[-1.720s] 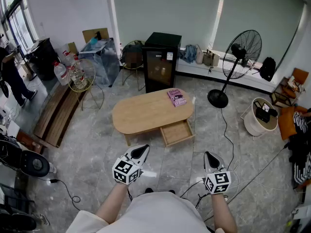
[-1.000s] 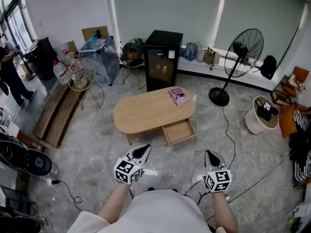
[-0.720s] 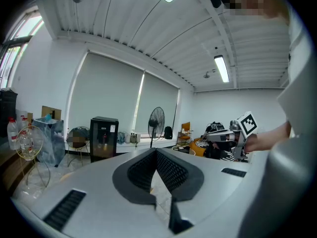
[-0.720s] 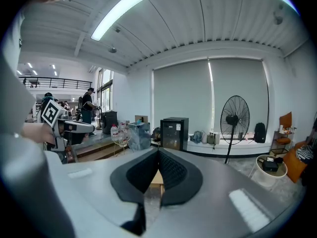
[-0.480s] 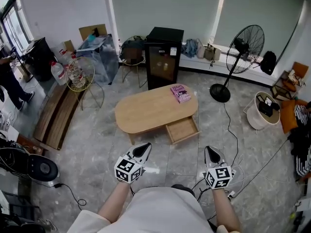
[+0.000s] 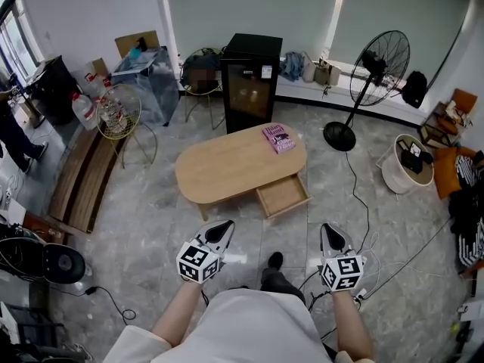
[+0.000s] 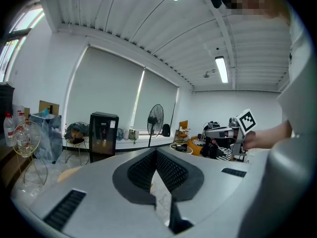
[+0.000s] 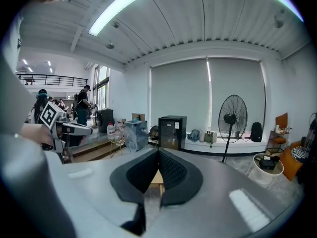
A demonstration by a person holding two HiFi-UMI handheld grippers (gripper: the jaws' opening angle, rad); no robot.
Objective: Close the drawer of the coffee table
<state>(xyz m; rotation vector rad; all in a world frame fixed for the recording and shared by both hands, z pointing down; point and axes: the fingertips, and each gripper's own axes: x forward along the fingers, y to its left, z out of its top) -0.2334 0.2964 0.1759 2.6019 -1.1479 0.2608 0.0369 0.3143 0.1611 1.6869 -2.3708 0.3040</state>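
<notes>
Drawer (image 6: pixel 282 193) is hanging open from the near long side of the coffee table (image 6: pixel 227 165), toward its right end. Left gripper (image 6: pixel 224 226) and right gripper (image 6: pixel 330 230) are both sitting clenched and empty, well short of it. Drawer is lying ahead, between them, right one looking marginally nearer, so the push is going straight away into the table.

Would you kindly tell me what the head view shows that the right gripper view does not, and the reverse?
Only the head view: the whole coffee table with its drawer pulled out, and the pink book on top. Only the right gripper view: the ceiling light; of the table it shows just a wood sliver past the right gripper's closed jaws. Both: the standing fan, the black cabinet and the left gripper.
</notes>
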